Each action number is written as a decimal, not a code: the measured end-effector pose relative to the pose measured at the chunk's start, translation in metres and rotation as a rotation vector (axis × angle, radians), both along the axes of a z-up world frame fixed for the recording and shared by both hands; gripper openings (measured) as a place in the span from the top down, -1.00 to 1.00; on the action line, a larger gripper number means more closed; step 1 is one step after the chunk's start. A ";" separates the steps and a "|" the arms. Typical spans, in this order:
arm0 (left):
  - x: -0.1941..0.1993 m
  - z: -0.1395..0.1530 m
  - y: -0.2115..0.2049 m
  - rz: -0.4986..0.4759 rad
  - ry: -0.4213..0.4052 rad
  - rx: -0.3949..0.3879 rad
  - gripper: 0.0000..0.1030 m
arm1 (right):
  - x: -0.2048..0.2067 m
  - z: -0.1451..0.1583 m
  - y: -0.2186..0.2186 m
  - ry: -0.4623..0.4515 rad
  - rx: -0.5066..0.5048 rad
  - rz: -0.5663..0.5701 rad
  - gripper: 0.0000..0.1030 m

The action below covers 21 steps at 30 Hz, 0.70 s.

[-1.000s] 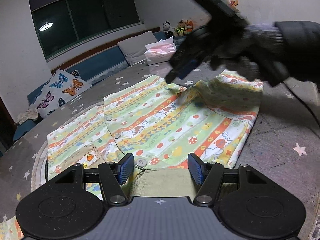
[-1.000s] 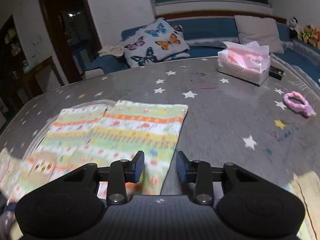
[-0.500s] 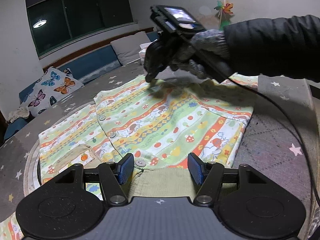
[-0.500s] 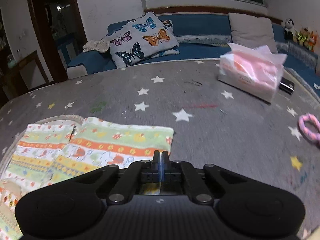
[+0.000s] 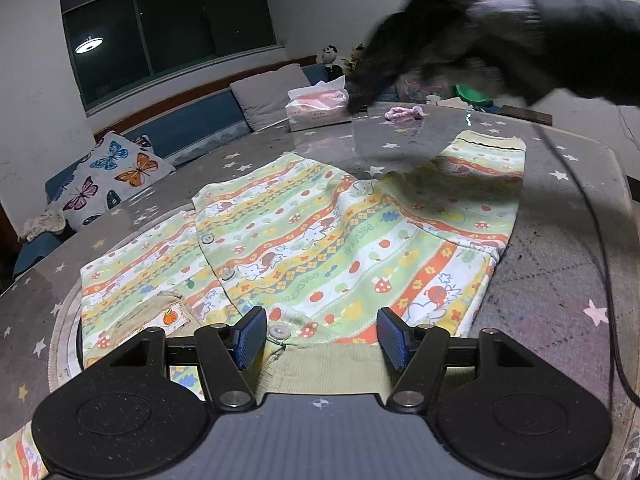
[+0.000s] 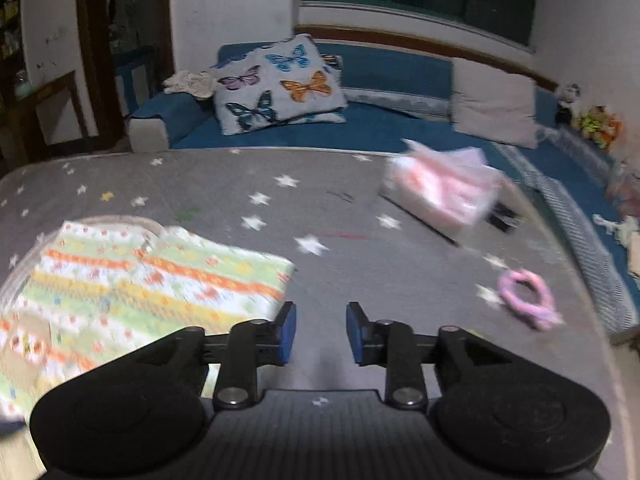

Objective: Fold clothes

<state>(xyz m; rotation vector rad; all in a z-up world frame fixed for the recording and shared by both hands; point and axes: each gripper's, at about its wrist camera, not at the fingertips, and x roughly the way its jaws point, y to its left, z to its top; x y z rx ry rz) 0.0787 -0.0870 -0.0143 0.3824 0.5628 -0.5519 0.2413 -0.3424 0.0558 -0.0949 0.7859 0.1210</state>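
A striped, patterned baby shirt (image 5: 320, 240) lies spread on the grey star-print tablecloth (image 5: 540, 280), its buttons facing up. One sleeve (image 5: 484, 168) reaches toward the far right. My left gripper (image 5: 322, 338) hovers open over the green ribbed collar (image 5: 332, 368) at the near edge, pads not pressing on it. A gloved hand (image 5: 500, 40) holds the right gripper, blurred, high above the far side of the shirt. In the right wrist view the right gripper (image 6: 320, 334) has its jaws opening with nothing between them; the shirt (image 6: 120, 280) lies to its lower left.
A pink tissue pack (image 5: 318, 108) (image 6: 440, 196) and a pink hair tie (image 5: 402, 112) (image 6: 524, 296) lie on the far part of the table. A black cable (image 5: 600, 240) hangs across the right side. Behind stands a blue sofa with a butterfly pillow (image 6: 280, 84).
Half a second ago the right gripper was shut low at the shirt's far edge; it has since risen clear and its jaws have parted. The left gripper has kept still.
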 end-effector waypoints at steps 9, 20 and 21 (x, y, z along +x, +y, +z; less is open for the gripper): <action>-0.014 0.008 -0.002 0.019 -0.027 0.001 -0.25 | -0.095 -0.036 -0.103 0.024 0.019 -0.231 0.29; -0.017 0.010 -0.005 0.065 -0.024 0.028 -0.25 | -0.134 -0.064 -0.128 -0.041 0.049 -0.272 0.20; -0.016 0.010 -0.006 0.068 -0.024 0.031 -0.25 | -0.135 -0.065 -0.126 -0.044 0.042 -0.266 0.20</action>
